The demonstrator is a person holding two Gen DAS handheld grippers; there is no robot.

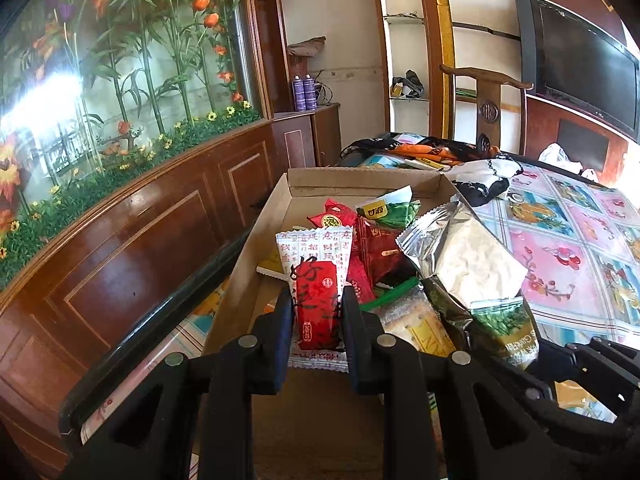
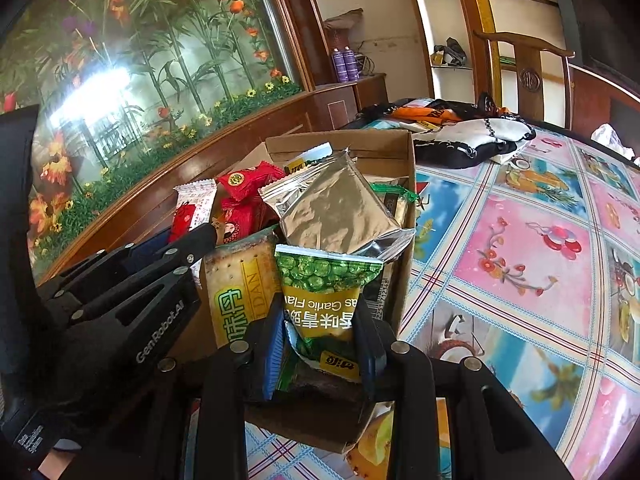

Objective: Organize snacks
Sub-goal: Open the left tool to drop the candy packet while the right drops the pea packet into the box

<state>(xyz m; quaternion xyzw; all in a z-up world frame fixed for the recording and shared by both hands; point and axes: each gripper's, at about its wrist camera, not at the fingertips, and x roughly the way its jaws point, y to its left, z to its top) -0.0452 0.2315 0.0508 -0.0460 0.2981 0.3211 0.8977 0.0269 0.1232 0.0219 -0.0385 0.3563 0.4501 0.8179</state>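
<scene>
An open cardboard box [image 1: 360, 182] stands on the table, heaped with snack packets. My left gripper [image 1: 317, 302] is shut on a white packet with a red label [image 1: 316, 256] and holds it upright over the box's left side. My right gripper [image 2: 320, 312] is shut on a green pea packet [image 2: 326, 280] at the box's [image 2: 396, 152] near end. Behind the pea packet a silver foil pouch [image 2: 340, 208] leans on the pile. A cracker pack [image 2: 236, 280] stands to its left, and small red packets [image 2: 248, 180] lie further back.
A flowered oilcloth covers the table [image 2: 520, 260] to the right of the box. A pile of clothes [image 2: 472, 136] lies at the far end, before a wooden chair [image 2: 528, 76]. A wood-panelled wall [image 1: 120, 240] with a flower mural runs close along the left.
</scene>
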